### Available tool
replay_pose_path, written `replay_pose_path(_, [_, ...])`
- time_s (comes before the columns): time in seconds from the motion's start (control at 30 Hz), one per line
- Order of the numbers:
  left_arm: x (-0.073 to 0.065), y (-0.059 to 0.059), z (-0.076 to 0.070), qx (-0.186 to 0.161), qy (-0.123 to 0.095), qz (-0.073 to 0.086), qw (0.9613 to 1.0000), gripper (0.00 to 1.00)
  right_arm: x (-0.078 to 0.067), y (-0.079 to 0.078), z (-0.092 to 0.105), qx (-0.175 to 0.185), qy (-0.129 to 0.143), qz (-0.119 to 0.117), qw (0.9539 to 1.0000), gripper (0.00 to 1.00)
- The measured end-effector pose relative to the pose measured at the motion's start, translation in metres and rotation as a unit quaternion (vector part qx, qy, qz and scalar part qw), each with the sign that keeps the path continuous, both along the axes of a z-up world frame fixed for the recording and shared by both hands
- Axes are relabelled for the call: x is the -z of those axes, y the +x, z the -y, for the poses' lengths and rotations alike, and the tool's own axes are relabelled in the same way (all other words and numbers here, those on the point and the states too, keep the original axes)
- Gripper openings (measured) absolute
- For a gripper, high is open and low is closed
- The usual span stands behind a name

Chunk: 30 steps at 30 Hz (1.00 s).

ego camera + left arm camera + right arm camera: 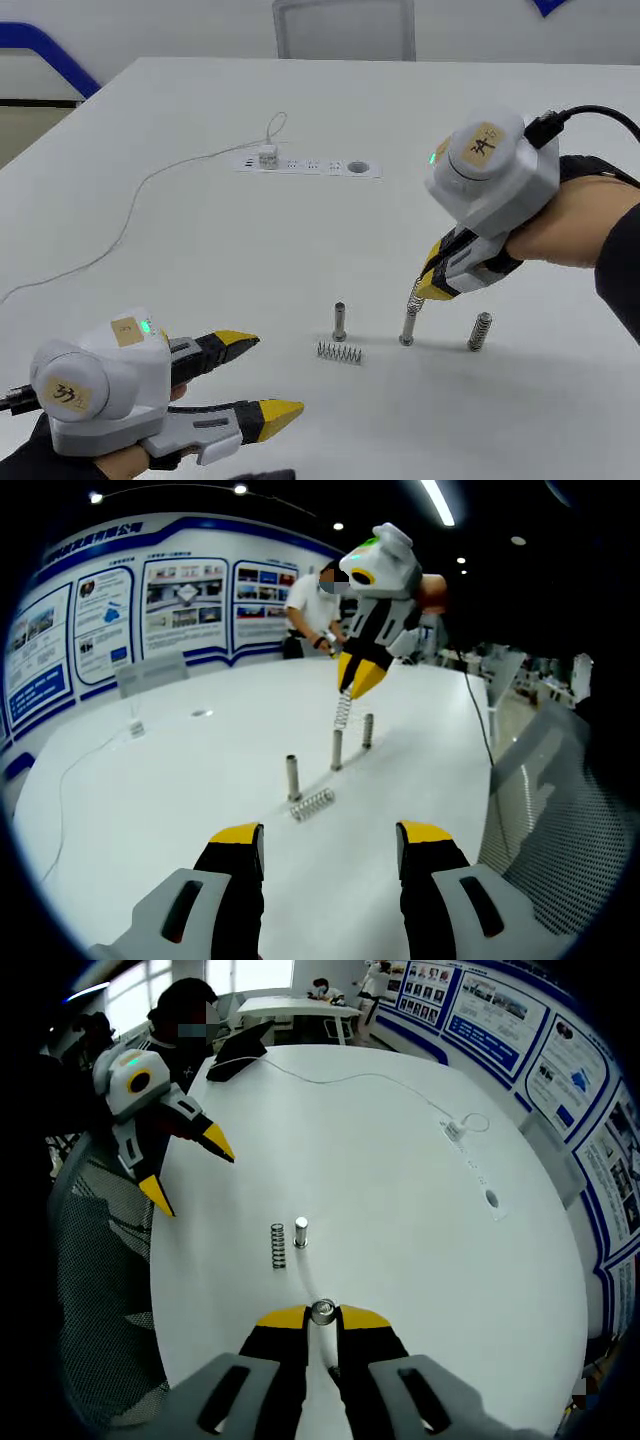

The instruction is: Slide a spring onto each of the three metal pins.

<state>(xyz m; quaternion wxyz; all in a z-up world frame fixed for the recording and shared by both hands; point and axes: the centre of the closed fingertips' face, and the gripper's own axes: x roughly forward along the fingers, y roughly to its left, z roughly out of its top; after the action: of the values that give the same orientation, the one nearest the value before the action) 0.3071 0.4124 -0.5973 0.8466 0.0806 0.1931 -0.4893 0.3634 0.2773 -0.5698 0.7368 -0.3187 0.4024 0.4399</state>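
Right gripper (432, 288): jaws narrow, pinching held spring (416, 298) atop middle pin (408, 326). Advice: hold it upright and in line with the pin, then lower.
Left gripper (272, 376): jaws wide, empty, near left.
Loose spring (339, 352): lies just near of bare left pin (339, 320).
Right pin (481, 330): already sprung.

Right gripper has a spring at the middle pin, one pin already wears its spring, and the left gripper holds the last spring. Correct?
No: the left gripper is open and empty. The head view shows the last spring lying loose beside the bare pin. The rest stands.
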Motion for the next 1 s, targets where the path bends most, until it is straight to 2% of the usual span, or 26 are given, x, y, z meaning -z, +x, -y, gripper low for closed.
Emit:
replay_pose_path(0.43, [0.001, 0.000, 0.000, -0.001, 0.000, -0.001, 1.0000, 0.55, 0.010, 0.001, -0.001, 0.002, -0.005, -0.014, 0.9999, 0.11])
replay_pose_path(1.0, [0.001, -0.001, 0.000, -0.001, 0.001, -0.001, 1.0000, 0.55, 0.033, 0.005, 0.001, 0.015, -0.009, -0.044, 0.9989, 0.11])
